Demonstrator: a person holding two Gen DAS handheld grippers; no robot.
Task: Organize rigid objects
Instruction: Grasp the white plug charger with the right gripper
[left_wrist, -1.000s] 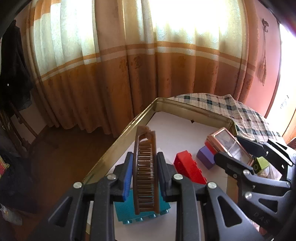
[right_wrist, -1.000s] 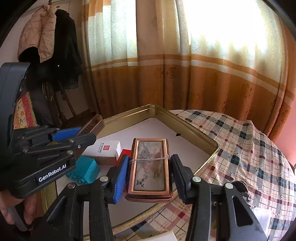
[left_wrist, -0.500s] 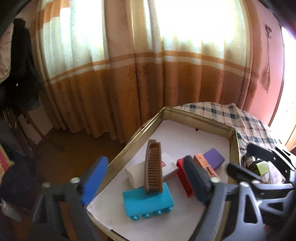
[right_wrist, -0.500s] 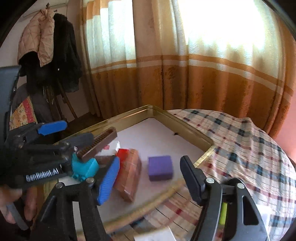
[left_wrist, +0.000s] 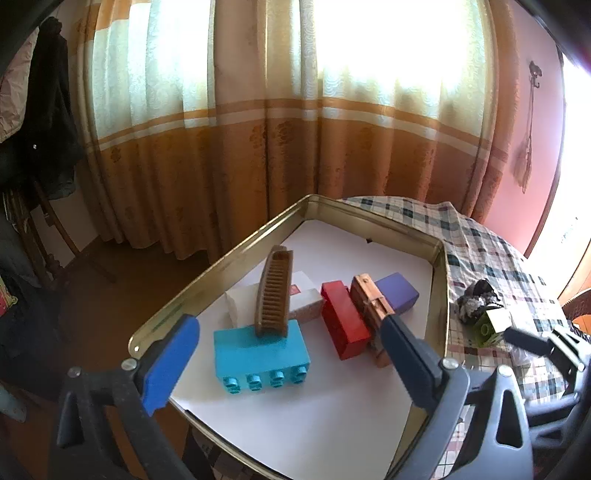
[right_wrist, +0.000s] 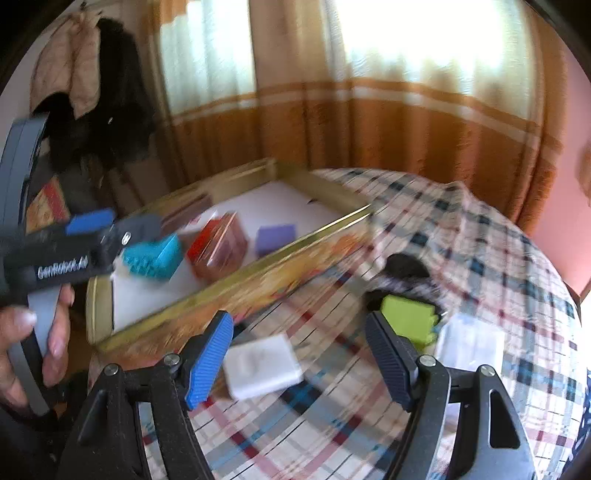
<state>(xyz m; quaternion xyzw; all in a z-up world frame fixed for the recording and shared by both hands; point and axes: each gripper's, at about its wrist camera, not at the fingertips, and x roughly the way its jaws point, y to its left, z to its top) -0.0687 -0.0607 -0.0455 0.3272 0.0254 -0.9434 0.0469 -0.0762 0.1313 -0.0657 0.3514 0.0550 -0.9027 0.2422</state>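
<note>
A plaid-clothed worktop carries a shallow gold metal tin already holding a teal studded brick, a brown comb propped on it, a red brick and a copper-framed picture. Both tools are opening with nothing between their jaws: the left tool over the tin, the right tool over the cloth. Next pick, likely: the lime-green brick. Only the right view shows the white square piece on the cloth.

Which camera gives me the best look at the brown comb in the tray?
The left wrist view. There the brown comb is sharp and unobstructed, leaning on the teal block with its teeth visible. In the right wrist view it is only a blurred brown streak, partly hidden behind the left gripper.
</note>
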